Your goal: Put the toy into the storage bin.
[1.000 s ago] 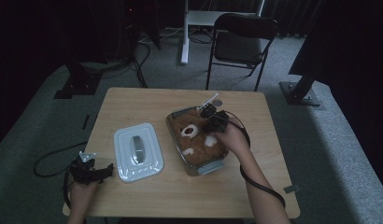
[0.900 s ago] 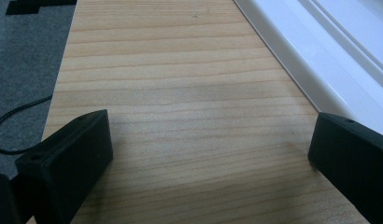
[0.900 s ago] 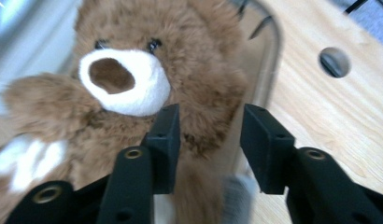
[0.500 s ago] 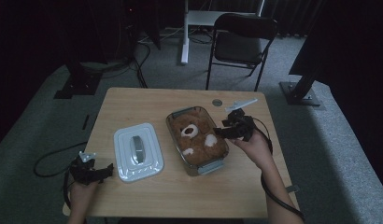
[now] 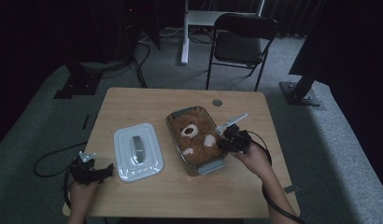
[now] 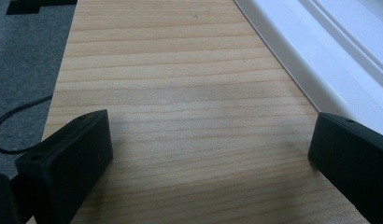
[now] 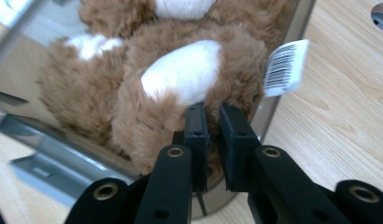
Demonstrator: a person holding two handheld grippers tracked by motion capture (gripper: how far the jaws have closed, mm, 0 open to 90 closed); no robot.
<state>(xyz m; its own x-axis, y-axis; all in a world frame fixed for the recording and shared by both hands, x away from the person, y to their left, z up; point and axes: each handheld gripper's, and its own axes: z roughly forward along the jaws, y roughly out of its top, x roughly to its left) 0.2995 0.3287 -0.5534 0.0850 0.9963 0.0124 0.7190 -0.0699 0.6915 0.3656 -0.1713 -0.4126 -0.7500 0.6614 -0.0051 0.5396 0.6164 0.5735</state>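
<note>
Since a second ago the right gripper [image 5: 225, 140] has swung from the far end of the box to its right side. Lying in the clear box [image 5: 176, 114], the teddy bear [image 5: 195, 136] runs lengthwise away from the person, face up. At the bear's near paw [image 7: 182, 70] the jaws sit almost together, pinching fur. Resting by the white lid [image 5: 137, 151], the left gripper [image 5: 103, 171] has its jaws spread wide over bare table [image 6: 180, 116].

surface: light wood table [image 5: 133, 112] | on it: 1 white lid [image 5: 138, 151] just right of left gripper [image 5: 105, 169], flat | 1 clear container [image 5: 180, 144] touching right gripper [image 5: 221, 143] at its left, holding plush bear [image 5: 195, 135] | grommet [image 5: 217, 102] beyond right gripper
</note>
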